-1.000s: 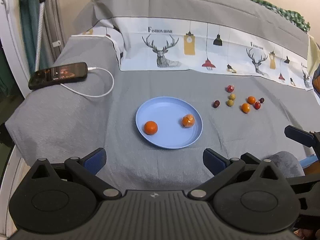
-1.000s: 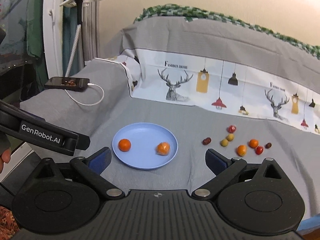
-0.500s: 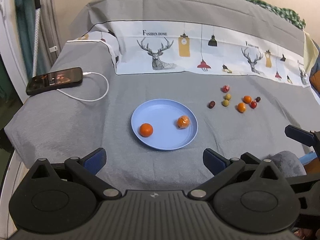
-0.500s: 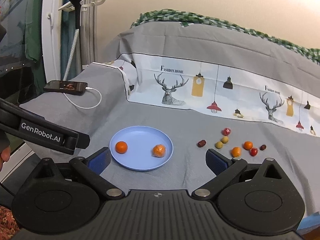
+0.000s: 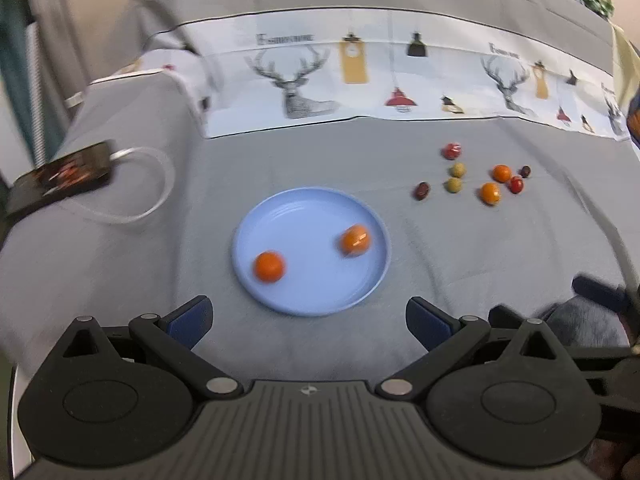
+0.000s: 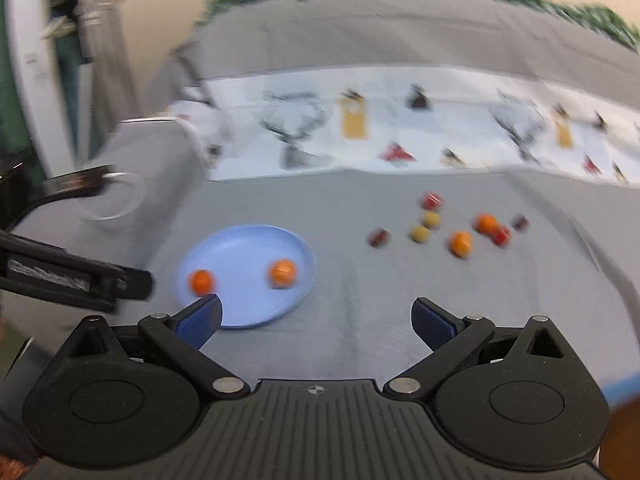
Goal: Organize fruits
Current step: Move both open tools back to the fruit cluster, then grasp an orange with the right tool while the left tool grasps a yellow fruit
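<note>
A light blue plate [image 5: 304,300] [image 6: 240,240] lies on the grey cloth and holds two orange fruits [image 5: 269,266] [image 5: 355,240]. Several small fruits, orange [image 5: 490,193], red [image 5: 452,151], yellow-green [image 5: 453,185] and dark brown [image 5: 421,191], lie loose on the cloth to the plate's right, blurred in the right wrist view [image 6: 460,243]. My left gripper [image 5: 308,318] stands open just short of the plate's near rim, with nothing between its fingers. My right gripper [image 6: 316,320] is open too, nothing held, its left fingertip [image 6: 200,316] over the plate's near edge.
A black phone [image 5: 60,176] with a white cable [image 5: 144,184] lies at the left edge of the cloth. A deer-print cloth band [image 5: 360,80] crosses the back. The left gripper's body [image 6: 72,276] shows at the right wrist view's left side.
Both grippers have swung toward the plate and the loose fruits, which now look nearer; both views are motion-blurred. The fruits have not moved.
</note>
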`<state>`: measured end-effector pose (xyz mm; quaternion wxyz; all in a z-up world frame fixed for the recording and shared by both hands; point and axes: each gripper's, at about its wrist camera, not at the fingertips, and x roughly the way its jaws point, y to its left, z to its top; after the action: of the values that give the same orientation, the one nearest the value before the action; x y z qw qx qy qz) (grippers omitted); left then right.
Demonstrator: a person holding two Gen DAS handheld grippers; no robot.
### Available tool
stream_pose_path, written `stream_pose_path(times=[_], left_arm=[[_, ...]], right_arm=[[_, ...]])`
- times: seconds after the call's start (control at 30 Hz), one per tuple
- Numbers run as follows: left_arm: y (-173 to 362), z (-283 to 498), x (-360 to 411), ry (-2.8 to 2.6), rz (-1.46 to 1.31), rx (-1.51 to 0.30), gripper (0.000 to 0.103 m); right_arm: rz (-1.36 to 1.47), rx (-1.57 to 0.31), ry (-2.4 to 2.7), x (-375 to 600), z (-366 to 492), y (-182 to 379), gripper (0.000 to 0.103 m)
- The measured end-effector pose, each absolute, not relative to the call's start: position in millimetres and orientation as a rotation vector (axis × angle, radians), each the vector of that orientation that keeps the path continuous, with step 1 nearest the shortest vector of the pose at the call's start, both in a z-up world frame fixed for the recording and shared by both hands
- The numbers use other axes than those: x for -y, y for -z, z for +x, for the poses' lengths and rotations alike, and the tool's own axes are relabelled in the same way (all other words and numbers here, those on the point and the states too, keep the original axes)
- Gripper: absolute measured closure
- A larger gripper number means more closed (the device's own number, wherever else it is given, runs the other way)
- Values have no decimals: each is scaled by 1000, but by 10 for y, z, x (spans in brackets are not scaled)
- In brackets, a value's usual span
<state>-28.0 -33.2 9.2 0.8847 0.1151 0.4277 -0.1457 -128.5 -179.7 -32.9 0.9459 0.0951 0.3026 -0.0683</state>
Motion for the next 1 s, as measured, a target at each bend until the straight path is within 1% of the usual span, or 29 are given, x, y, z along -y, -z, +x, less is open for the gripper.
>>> stream_pose_path(times=[0.13,0.23,0.43,0.6,0.67,0.73,0.77,0.8,0.83,0.9,0.97,1.0], left_arm=[[-21,80,819,379,278,-894,0],[55,358,1233,448,313,-873,0],[484,992,2165,614,469,-810,0],[943,1465,2572,654,513,-879,0],[1105,1628,2672,662,512,-909,0],[1225,1751,2758,661,518,-927,0],[1283,1810,2795,668,519,-936,0],[1336,1861,2833,673,520,-948,0],[1392,1914,2876,679,521,-962,0],[1489,1991,2965,712,517,-994,0],[1559,2023,3059,749,511,-1010,1],[1590,2028,3110,770,511,-1013,1]], right_arm=[[273,-686,281,2140,-1079,603,3],[294,-693,403,2455,-879,795,3],[262,-691,573,3151,-216,1258,2],[280,-716,571,3592,403,1752,3],[248,-739,565,3625,645,1890,3],[190,-723,567,3633,816,1964,3],[183,-706,569,3653,865,1974,7],[186,-693,574,3695,897,1975,17],[203,-681,570,3741,898,1970,24],[217,-665,585,3796,876,1957,58],[206,-667,606,3852,853,1953,66],[222,-664,626,3897,836,1956,66]])
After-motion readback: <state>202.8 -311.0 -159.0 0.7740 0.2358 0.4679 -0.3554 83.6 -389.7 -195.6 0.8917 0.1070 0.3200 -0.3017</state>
